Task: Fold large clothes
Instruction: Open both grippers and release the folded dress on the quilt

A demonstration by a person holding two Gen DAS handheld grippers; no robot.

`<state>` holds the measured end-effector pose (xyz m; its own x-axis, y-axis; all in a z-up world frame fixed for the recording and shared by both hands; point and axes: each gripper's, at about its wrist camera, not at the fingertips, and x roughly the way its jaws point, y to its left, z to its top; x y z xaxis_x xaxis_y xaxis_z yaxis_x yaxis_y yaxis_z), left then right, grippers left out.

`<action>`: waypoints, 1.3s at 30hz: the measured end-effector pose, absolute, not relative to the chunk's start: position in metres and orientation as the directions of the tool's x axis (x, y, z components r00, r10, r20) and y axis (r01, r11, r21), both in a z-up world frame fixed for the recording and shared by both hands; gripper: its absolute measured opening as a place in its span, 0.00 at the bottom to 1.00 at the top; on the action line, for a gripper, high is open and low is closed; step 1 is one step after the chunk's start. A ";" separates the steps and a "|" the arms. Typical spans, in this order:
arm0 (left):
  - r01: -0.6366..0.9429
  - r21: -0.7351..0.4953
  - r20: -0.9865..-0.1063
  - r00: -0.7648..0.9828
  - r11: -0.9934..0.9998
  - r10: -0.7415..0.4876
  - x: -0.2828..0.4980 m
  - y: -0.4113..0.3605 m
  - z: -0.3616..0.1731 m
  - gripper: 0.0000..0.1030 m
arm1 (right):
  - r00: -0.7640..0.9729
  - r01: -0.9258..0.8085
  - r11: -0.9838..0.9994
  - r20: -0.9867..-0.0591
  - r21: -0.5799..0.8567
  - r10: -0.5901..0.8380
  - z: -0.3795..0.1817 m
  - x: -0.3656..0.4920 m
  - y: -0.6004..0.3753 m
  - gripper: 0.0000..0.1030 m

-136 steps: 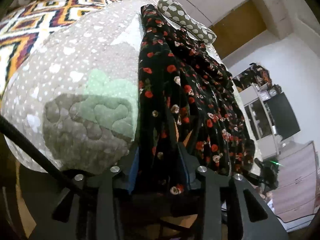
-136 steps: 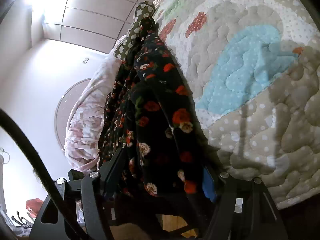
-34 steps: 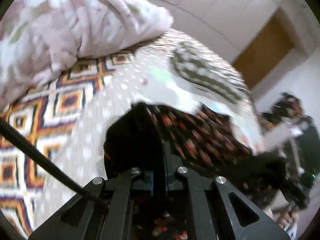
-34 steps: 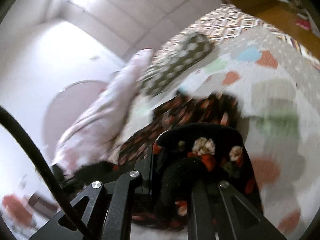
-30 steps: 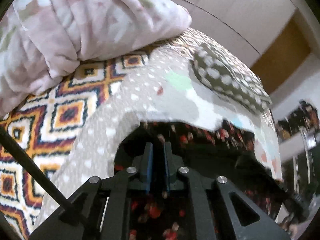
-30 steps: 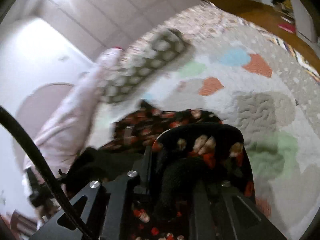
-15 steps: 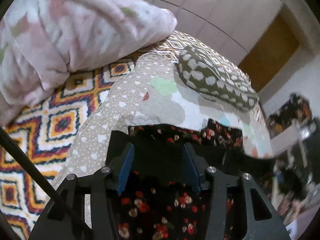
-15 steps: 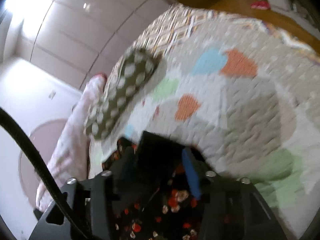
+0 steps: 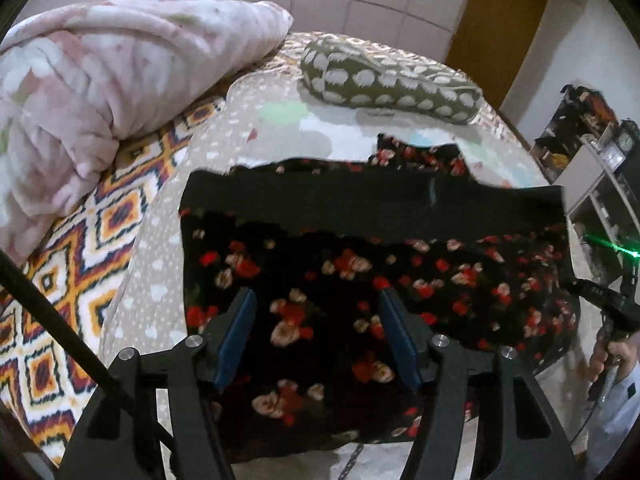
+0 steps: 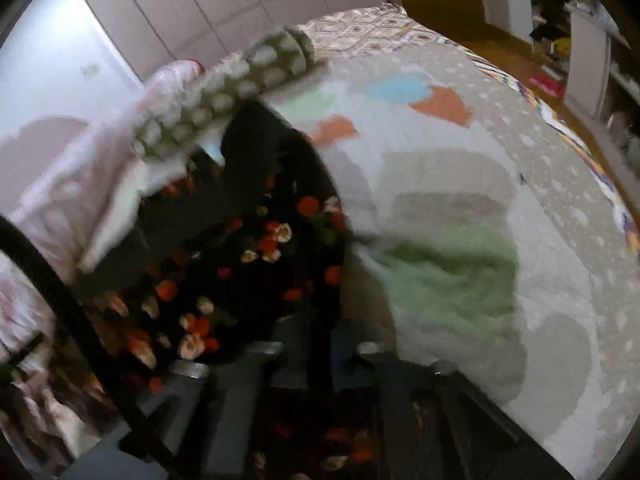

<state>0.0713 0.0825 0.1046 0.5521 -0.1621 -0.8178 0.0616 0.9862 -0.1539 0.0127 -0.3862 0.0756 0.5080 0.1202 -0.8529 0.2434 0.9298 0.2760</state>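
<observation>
A black garment with red and cream flowers (image 9: 360,272) lies folded on the quilted bed cover (image 9: 224,148), its far edge turned over to show a plain black band. My left gripper (image 9: 316,320) is open and empty just above its near part. In the right wrist view the same garment (image 10: 248,248) lies to the left on the quilt (image 10: 500,208). My right gripper (image 10: 316,344) is blurred by motion near the garment's right edge; the gap between its fingers looks narrow, and nothing shows held in it.
A grey-green pillow with white spots (image 9: 384,76) lies beyond the garment. A pink and white duvet (image 9: 100,80) is piled at the left. A patterned orange and black blanket (image 9: 60,280) lies under the quilt. Shelves (image 9: 600,160) stand at the right.
Both grippers carried the garment's edge across and laid it down. The left gripper opened and let the cloth go. The right gripper also released the cloth and is moving.
</observation>
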 end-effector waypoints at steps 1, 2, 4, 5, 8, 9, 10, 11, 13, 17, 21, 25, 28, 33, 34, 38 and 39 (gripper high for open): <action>0.059 -0.154 -0.822 0.547 0.986 -0.161 0.071 0.083 0.102 0.60 | 0.494 0.274 0.928 -0.865 0.251 0.088 0.071 0.013 -0.393 0.04; 0.056 -0.149 -0.824 0.545 0.987 -0.155 0.071 0.084 0.099 0.60 | 0.471 0.314 0.924 -0.881 0.218 0.047 0.065 0.013 -0.402 0.04; 0.043 -0.117 -0.827 0.549 0.992 -0.121 0.070 0.085 0.092 0.60 | 0.448 0.329 0.916 -0.892 0.228 0.061 0.059 0.015 -0.411 0.04; 0.033 -0.100 -0.828 0.551 0.994 -0.101 0.071 0.085 0.088 0.60 | 0.448 0.328 0.916 -0.892 0.229 0.063 0.059 0.015 -0.412 0.04; 0.001 -0.082 -0.850 0.522 0.997 -0.071 0.076 0.092 0.069 0.60 | 0.468 0.326 0.920 -0.883 0.218 0.044 0.074 0.011 -0.410 0.05; -0.009 -0.091 -0.855 0.513 0.996 -0.073 0.077 0.094 0.063 0.61 | 0.490 0.324 0.920 -0.871 0.222 0.038 0.084 0.007 -0.409 0.08; -0.022 -0.098 -0.858 0.508 0.995 -0.073 0.079 0.096 0.058 0.61 | 0.507 0.324 0.920 -0.862 0.220 0.027 0.092 0.004 -0.408 0.11; -0.028 -0.101 -0.858 0.509 0.995 -0.072 0.080 0.097 0.056 0.61 | 0.537 0.322 0.923 -0.843 0.209 0.004 0.105 -0.002 -0.406 0.12; -0.037 -0.096 -0.855 0.515 0.995 -0.064 0.080 0.096 0.057 0.62 | 0.583 0.302 0.929 -0.813 0.214 -0.002 0.124 -0.009 -0.398 0.12; -0.044 -0.108 -0.850 0.522 0.993 -0.069 0.075 0.095 0.066 0.62 | 0.659 0.230 0.944 -0.752 0.238 0.029 0.155 -0.013 -0.375 0.12; -0.061 -0.221 -0.830 0.537 0.973 -0.154 0.058 0.108 0.083 0.62 | 0.636 0.125 0.968 -0.766 0.218 0.091 0.150 0.012 -0.339 0.23; -0.081 -0.303 -0.809 0.549 0.950 -0.211 0.026 0.131 0.096 0.62 | 0.579 0.127 0.979 -0.813 0.159 0.057 0.119 0.053 -0.319 0.30; -0.102 -0.262 -0.815 0.557 0.960 -0.163 -0.002 0.150 0.101 0.64 | 0.517 0.190 0.976 -0.856 0.105 -0.008 0.091 0.088 -0.324 0.33; -0.147 -0.175 -0.827 0.559 0.973 -0.064 -0.038 0.172 0.095 0.66 | 0.490 0.272 0.955 -0.871 0.119 -0.031 0.074 0.109 -0.342 0.35; -0.159 -0.167 -0.829 0.557 0.973 -0.051 -0.044 0.177 0.092 0.66 | 0.493 0.274 0.955 -0.869 0.116 -0.036 0.078 0.109 -0.341 0.35; -0.192 -0.173 -0.839 0.543 0.966 -0.042 -0.058 0.184 0.081 0.66 | 0.533 0.255 0.963 -0.843 0.088 -0.065 0.103 0.092 -0.327 0.38; -0.196 -0.175 -0.838 0.544 0.965 -0.042 -0.062 0.184 0.080 0.66 | 0.555 0.235 0.968 -0.830 0.085 -0.061 0.112 0.084 -0.319 0.40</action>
<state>-0.0617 0.1840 0.0798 0.5437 -0.0416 -0.8382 -0.1961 0.9648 -0.1751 0.0844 -0.3193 0.1122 0.5547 -0.0611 -0.8298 0.2345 0.9683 0.0855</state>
